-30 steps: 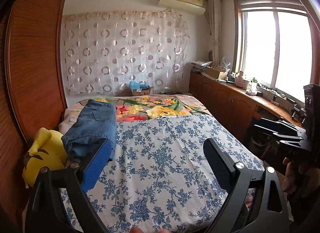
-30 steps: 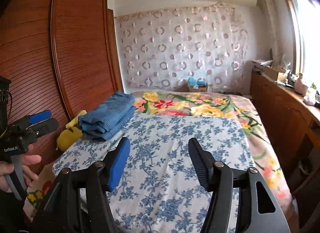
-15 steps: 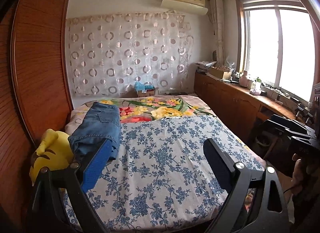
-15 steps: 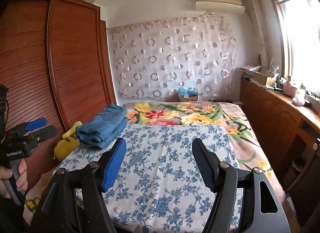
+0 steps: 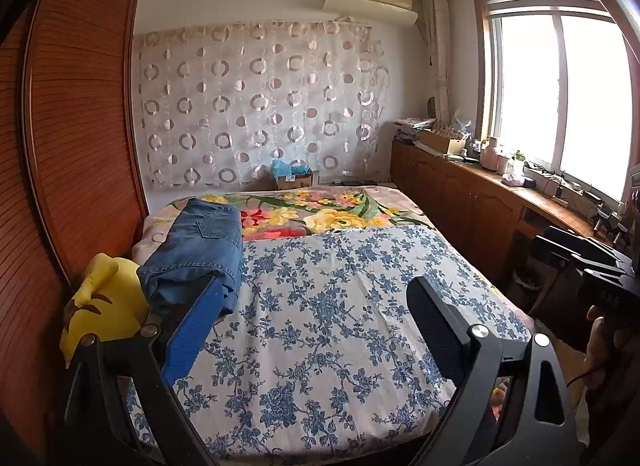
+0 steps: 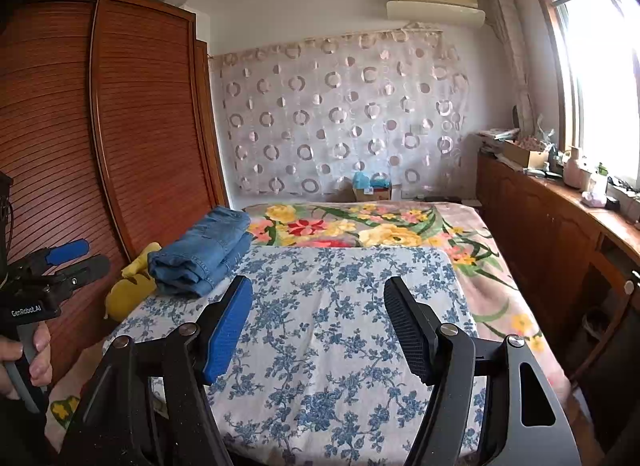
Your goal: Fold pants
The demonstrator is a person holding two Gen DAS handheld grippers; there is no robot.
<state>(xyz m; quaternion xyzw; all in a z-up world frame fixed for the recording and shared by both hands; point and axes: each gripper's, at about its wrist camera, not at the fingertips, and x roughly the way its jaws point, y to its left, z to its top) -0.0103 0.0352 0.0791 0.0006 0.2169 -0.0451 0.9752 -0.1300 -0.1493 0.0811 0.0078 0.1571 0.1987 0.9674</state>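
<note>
Your left tool (image 5: 312, 326) and right tool (image 6: 318, 326) both gape, holding nothing. The folded blue denim pants (image 6: 202, 256) lie ahead-left of them on the floral-sheeted bed (image 6: 340, 326), beside a yellow plush toy (image 5: 104, 314). A careless nudge could topple that stack.

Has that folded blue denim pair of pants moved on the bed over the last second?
No. The folded blue denim pants lie beside the yellow plush toy, as before; only the cameras drew back.
</note>
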